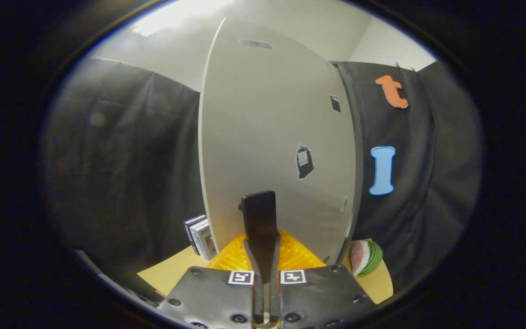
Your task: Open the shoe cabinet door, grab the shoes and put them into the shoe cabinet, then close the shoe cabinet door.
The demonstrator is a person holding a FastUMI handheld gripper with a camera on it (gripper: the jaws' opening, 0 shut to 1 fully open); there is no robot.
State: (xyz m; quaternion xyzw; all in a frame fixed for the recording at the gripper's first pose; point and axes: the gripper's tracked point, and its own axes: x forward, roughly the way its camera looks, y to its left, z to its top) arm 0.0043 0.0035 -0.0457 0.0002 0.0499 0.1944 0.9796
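A tall white cabinet panel (267, 128), which looks like the shoe cabinet's door, stands upright straight ahead and very close. My gripper (259, 201) points up along its lower face, and its fingers are pressed together with nothing visible between them. The tips lie at or just short of the panel; I cannot tell whether they touch. A yellow-orange ribbed thing (297, 256) lies under the fingers at the foot of the panel; I cannot tell if it is a shoe. The panel's left edge (202, 164) is free against the dark cloth. The cabinet's inside is hidden.
A few upright boxes or books (200, 237) stand on the tan tabletop (171, 272) left of the panel's foot. A toy watermelon slice (366, 257) lies to the right of it. Black cloth walls close in on both sides.
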